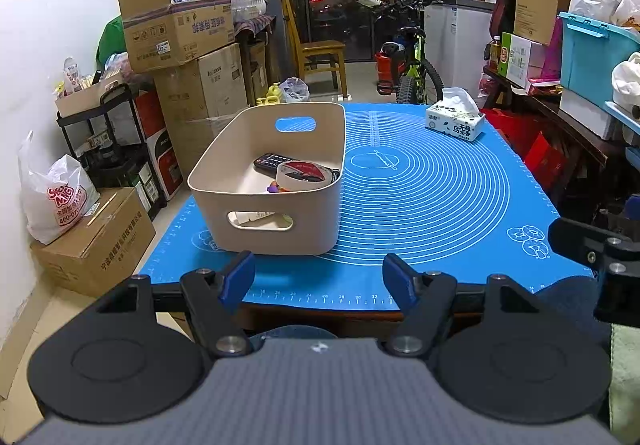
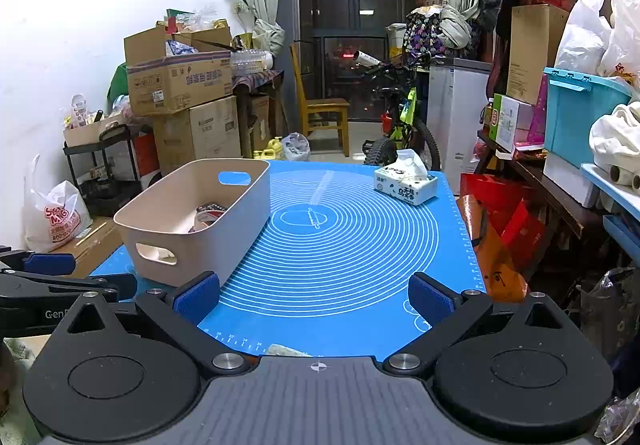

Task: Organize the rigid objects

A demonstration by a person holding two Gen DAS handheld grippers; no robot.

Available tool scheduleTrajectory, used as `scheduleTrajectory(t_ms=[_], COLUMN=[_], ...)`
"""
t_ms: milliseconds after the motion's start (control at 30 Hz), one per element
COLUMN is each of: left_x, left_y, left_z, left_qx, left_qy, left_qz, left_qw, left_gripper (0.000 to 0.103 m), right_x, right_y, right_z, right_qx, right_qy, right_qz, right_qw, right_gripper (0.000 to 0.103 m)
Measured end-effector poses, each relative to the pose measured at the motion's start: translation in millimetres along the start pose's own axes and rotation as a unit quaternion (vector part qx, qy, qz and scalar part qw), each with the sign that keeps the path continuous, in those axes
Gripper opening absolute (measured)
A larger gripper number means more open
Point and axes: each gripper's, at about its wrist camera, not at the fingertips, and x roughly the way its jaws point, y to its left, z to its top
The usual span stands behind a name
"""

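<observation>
Left wrist: left gripper [image 1: 319,276] level, jaws apart.

"400-070" on plastic bag [image 1: 56,201]

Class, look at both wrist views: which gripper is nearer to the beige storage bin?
Left. The left gripper sits just short of the beige bin, which is straight ahead of it. The right gripper is farther off, with the bin ahead to its left.
</observation>
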Motion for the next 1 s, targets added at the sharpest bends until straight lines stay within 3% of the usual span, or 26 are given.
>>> scheduleTrajectory(t_ms=[1000], left_x=[1.0], left_y=[5.3], left_z=[-0.4], left_qx=[-0.005], left_qy=[0.001], left_qz=[0.0], left_qw=[1.0], left_gripper=[0.071], right_x=[0.2], right_y=[0.0], right_z=[-0.1], right_qx=[-0.002], right_qy=[-0.001], right_qz=[-0.001], right_qw=[1.0], right_gripper=[0.1])
